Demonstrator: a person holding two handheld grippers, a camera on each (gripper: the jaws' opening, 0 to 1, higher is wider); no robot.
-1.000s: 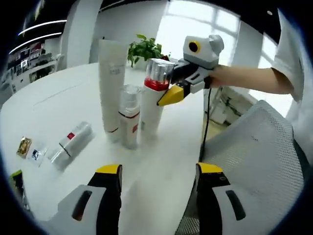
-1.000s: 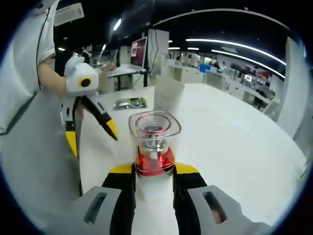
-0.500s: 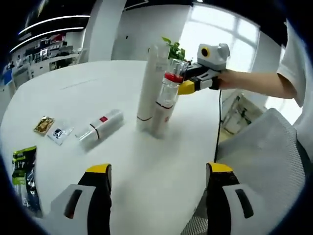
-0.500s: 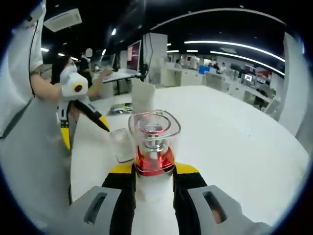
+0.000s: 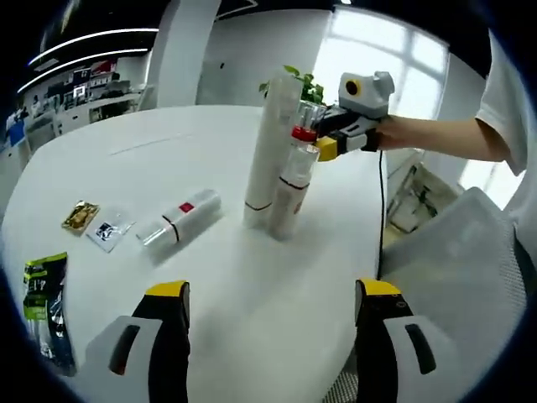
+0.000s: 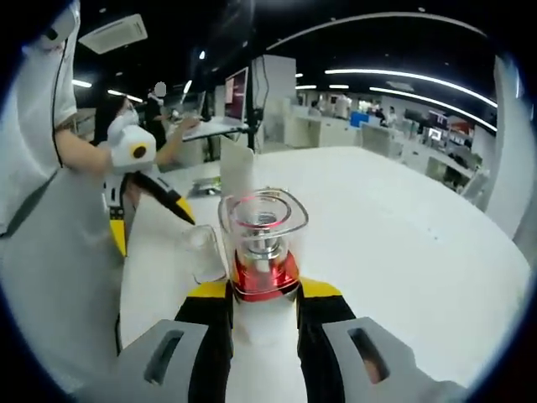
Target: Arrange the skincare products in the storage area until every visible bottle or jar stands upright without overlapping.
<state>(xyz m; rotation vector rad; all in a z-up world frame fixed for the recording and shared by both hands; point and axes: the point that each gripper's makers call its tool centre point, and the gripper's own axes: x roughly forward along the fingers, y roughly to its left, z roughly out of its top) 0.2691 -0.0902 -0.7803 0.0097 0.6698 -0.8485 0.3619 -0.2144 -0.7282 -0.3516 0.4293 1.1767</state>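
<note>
Reaching up from the bottom of the left gripper view, the left gripper (image 5: 268, 315) stands with its jaws wide apart and nothing between them, over the bare near part of the white table (image 5: 126, 159). Further out on the table a clear-capped bottle (image 5: 178, 217) lies on its side, with small sachets (image 5: 94, 225) beside it and a green packet (image 5: 38, 294) near the table's edge. Beyond these, a tall white tube (image 5: 269, 144) and a smaller bottle (image 5: 294, 186) stand upright, close together. Just behind them the right gripper (image 5: 325, 149) is clamped on the red-collared bottle (image 5: 304, 126). In the right gripper view that bottle (image 6: 263, 243) sits upright between the closed jaws, with the tube (image 6: 236, 172) past it and the left gripper (image 6: 151, 201) off to the side.
</note>
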